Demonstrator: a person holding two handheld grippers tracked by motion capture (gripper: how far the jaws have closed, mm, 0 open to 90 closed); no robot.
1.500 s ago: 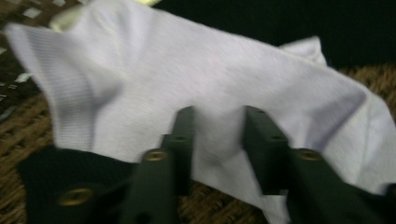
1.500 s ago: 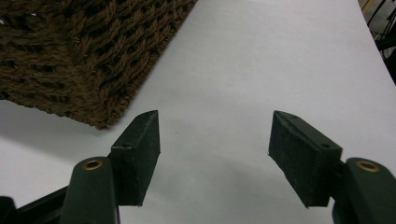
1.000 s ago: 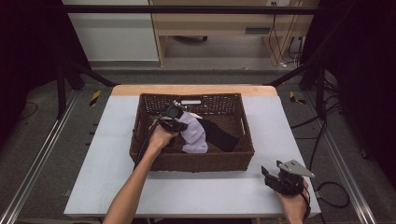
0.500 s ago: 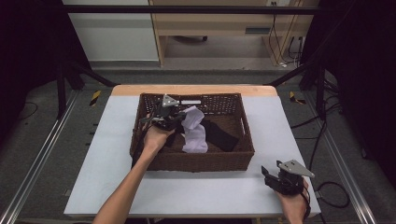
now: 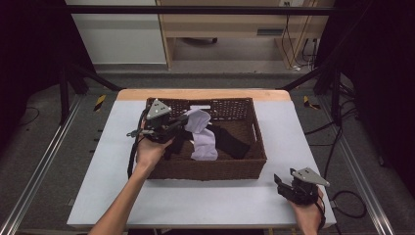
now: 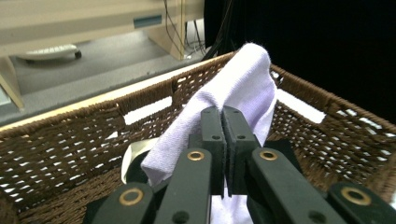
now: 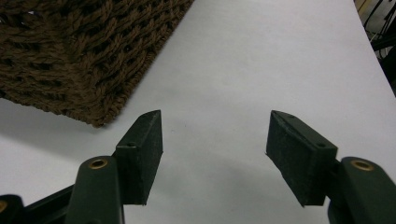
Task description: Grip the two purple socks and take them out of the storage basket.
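Observation:
A pale lilac cloth (image 5: 201, 134) hangs over the inside of the brown wicker basket (image 5: 210, 169), lifted at its upper end. My left gripper (image 5: 187, 121) is shut on that cloth; in the left gripper view the jaws meet on a fold of the lilac cloth (image 6: 243, 88). A black garment (image 5: 235, 143) lies on the basket floor to the right of the cloth. My right gripper (image 5: 280, 183) rests low on the white table near the front right corner, open, with nothing between its fingertips (image 7: 142, 135). It points toward a corner of the wicker basket (image 7: 70, 56).
The white table (image 5: 122, 186) has free room to the left of and in front of the basket. A white label (image 5: 199, 106) sits on the basket's far wall. Dark frame legs and cables stand beyond the table on both sides.
My left gripper has risen and drawn back to the left with the lilac cloth, pulling it up from the basket floor. The right gripper has stayed in place.

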